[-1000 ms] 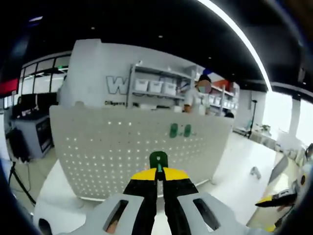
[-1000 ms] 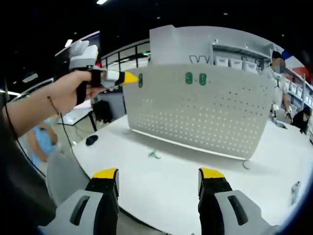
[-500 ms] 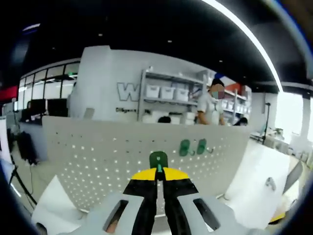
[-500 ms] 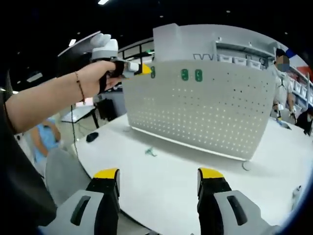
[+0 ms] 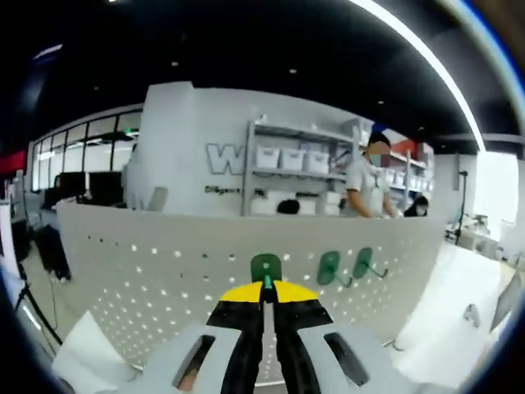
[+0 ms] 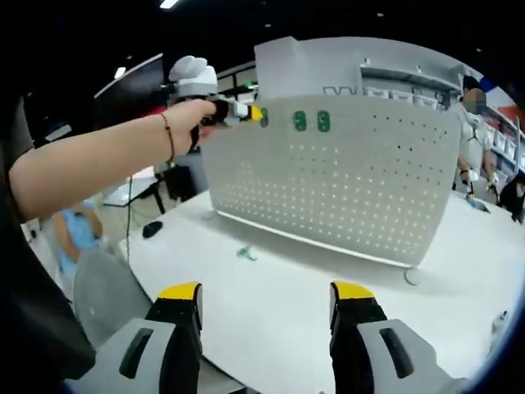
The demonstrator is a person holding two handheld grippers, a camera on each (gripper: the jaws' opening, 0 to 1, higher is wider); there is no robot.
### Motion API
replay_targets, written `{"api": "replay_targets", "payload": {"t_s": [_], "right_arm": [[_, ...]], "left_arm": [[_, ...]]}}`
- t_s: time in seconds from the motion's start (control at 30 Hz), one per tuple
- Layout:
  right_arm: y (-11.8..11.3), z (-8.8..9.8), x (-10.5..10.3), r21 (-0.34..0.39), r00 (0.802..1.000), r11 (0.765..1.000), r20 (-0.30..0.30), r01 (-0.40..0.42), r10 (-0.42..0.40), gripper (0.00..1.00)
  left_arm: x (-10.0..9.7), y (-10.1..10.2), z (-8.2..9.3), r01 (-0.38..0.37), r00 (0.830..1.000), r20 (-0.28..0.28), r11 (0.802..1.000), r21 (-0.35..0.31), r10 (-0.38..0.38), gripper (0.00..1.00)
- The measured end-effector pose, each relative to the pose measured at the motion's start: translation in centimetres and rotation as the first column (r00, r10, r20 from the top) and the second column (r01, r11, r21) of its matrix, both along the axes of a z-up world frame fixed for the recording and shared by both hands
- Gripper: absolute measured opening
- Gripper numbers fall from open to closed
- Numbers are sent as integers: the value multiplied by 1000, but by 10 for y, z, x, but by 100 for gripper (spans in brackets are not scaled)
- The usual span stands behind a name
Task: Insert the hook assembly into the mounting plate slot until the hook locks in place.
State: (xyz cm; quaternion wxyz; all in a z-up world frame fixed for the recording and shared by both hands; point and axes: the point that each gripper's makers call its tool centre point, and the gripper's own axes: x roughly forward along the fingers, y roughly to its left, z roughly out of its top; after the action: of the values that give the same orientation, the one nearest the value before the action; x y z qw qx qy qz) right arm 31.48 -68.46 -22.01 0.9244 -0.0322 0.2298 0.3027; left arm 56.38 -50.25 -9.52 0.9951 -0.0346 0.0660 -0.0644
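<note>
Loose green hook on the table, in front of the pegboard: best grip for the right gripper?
Small green hook lies flat on the white table, too small to read its shape. Probably come down from above with the open right gripper and pinch across its narrow body; no side access while flat.

A small green plastic hook [image 5: 266, 268] sat pinched at the yellow jaw tips, close before the upright white perforated metal mounting plate [image 6: 344, 180], near its top edge, beside two green hooks [image 6: 312, 121] already hanging there.
</note>
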Motion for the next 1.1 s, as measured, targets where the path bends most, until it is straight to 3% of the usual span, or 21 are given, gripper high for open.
{"api": "replay_targets", "payload": {"t_s": [0.43,1.1], "right_arm": [[0,-1,3,8,1000,1000,-5,-2,3,62],[-9,-3,2,25,1000,999,-15,19,-19,61]], "left_arm": [[11,-2,3,-17,1000,7,999,44,16,2],[15,-6,-3,-28,1000,-1,999,20,28,2]]}}
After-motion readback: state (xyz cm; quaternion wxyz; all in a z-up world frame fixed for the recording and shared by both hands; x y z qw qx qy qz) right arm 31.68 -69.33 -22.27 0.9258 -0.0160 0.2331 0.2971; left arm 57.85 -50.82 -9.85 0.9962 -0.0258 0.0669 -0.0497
